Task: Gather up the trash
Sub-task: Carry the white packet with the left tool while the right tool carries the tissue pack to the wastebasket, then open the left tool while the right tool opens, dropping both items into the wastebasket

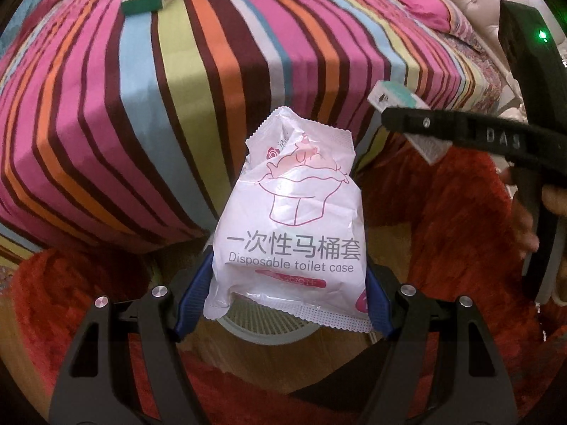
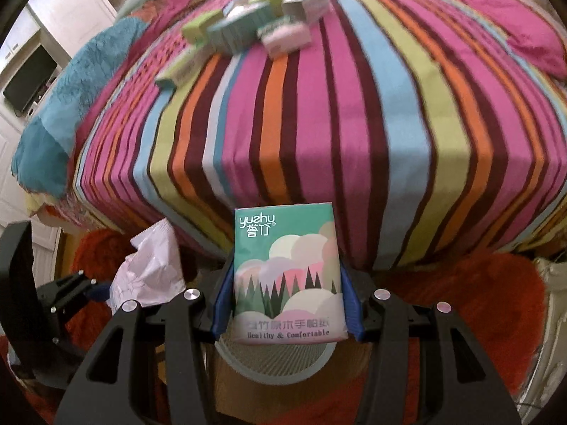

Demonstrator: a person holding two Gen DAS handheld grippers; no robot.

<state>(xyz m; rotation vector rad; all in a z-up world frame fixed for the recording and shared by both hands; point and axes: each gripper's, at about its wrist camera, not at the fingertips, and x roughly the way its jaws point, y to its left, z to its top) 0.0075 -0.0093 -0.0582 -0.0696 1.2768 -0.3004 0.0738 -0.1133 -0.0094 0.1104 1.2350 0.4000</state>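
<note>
Left gripper clamps a white toilet-cover packet just above the mesh bin. Right gripper grips a green tissue pack over that bin. Boxes lie on the bed beyond the bin.

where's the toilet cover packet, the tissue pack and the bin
toilet cover packet (image 1: 288, 248), left wrist view, printed front
tissue pack (image 2: 285, 276), right wrist view, forest picture
bin (image 2: 273, 363), right wrist view, mesh wall under the pack
</note>
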